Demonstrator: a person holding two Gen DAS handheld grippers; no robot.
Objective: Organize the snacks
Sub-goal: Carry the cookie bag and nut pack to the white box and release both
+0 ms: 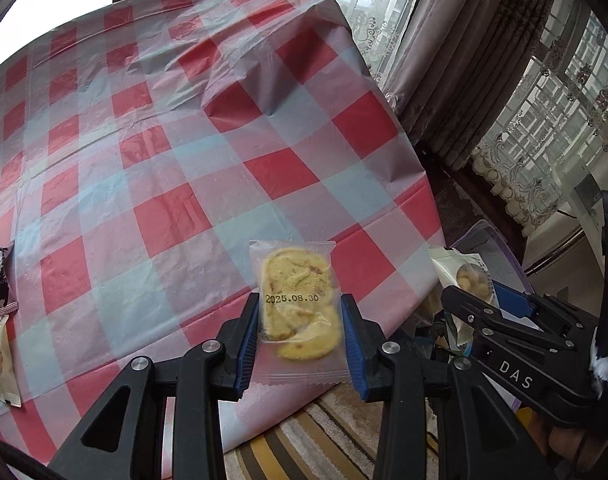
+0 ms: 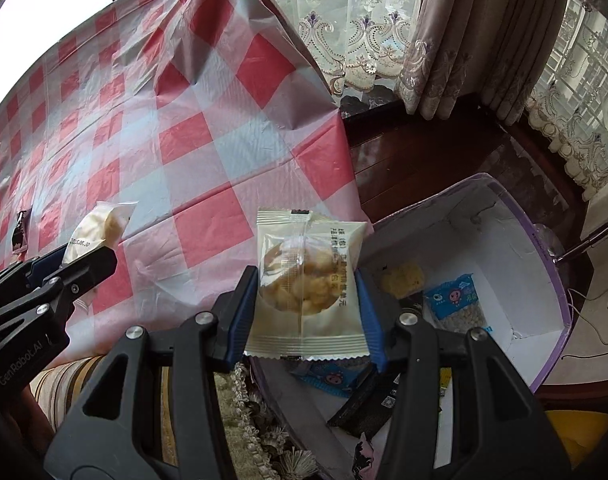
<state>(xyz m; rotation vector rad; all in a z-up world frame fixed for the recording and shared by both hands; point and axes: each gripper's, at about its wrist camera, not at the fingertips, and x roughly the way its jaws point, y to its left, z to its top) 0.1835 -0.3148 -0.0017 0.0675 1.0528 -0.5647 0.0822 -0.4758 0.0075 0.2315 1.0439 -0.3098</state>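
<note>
Past the worktop's [image 1: 232, 128] near edge, the left hand-held gripper [image 1: 302, 340] clasps a clear cookie packet [image 1: 298, 308], the right hand-held gripper [image 2: 305, 308] a cream snack packet [image 2: 307, 276] above the open box [image 2: 515, 248], whose contents only the right view shows.

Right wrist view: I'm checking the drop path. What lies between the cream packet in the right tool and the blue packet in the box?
Only bare white box floor and a loose yellow snack; the cream packet to blue packet stretch shows in the right wrist view.
</note>
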